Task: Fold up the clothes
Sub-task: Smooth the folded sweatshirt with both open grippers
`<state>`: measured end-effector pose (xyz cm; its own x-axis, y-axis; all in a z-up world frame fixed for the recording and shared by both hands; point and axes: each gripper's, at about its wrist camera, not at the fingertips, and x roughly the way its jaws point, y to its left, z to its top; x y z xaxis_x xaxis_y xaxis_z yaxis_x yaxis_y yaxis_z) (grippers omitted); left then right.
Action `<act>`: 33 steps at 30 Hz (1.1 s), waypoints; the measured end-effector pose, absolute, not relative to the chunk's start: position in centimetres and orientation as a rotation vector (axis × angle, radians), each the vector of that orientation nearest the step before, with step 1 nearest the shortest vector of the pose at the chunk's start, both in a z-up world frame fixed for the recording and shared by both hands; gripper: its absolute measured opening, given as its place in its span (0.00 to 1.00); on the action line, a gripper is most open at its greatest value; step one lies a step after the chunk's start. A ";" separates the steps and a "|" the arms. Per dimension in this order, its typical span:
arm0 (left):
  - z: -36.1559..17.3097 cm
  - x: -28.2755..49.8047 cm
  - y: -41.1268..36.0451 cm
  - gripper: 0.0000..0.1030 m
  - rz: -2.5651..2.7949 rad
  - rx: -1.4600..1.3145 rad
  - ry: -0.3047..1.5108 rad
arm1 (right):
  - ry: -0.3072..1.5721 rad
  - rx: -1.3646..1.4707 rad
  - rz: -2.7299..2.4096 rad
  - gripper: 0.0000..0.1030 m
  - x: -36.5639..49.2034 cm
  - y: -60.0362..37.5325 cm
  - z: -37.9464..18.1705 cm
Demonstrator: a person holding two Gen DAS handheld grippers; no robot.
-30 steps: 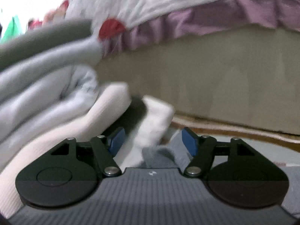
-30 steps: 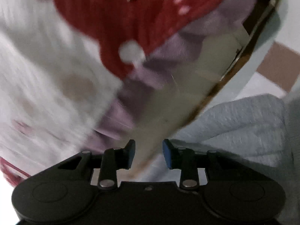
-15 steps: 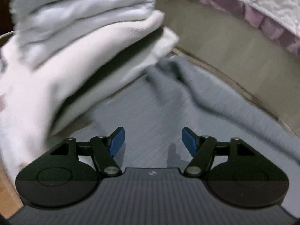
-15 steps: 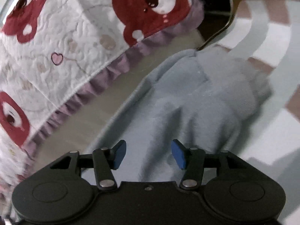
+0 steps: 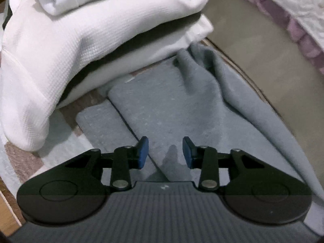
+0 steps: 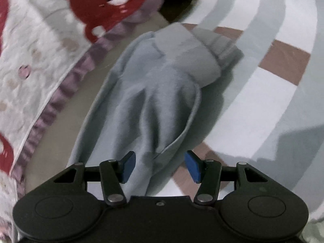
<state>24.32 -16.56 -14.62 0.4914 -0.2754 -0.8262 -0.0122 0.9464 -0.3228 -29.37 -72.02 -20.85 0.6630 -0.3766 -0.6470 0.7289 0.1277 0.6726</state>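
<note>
Left gripper (image 5: 165,152): jaws just narrowed, apart, nothing clamped; grey garment (image 5: 182,105) flat on rug (image 5: 22,162) beneath, beside white folded stack (image 5: 81,40). Right gripper (image 6: 160,167): jaws apart; same garment's (image 6: 158,85) rumpled edge under gap, unpinched, alongside bed quilt (image 6: 36,46).

One grey garment (image 5: 172,105), two folded white garments (image 5: 60,60), two grippers (image 5: 165,154).

Grey garment (image 5: 166,105): soft fleecy cloth, matt, slightly fuzzy under my left tool (image 5: 165,152).
White stack (image 5: 81,46): waffle-textured knit, matt.
Quilt (image 6: 34,46): stitched, puckered cloth with a gathered purple frill.
Rug (image 6: 269,85): flat, low-pile weave.
My right tool (image 6: 160,167): matt black plastic, blue rubbery pads (image 6: 193,166), dull metal pivot pins.
</note>
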 end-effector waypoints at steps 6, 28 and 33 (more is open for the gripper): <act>-16.7 25.3 -17.1 0.57 -0.070 -0.328 1.072 | 0.285 1.242 -0.818 0.66 -29.7 -72.6 -21.1; -17.3 22.4 -20.5 0.48 -0.196 -0.109 1.013 | 0.255 0.783 -0.963 0.19 -26.4 -77.9 -19.9; -16.4 19.7 -21.2 0.46 -0.260 -0.048 1.133 | 0.299 0.502 -1.032 0.18 -28.5 -76.8 -13.1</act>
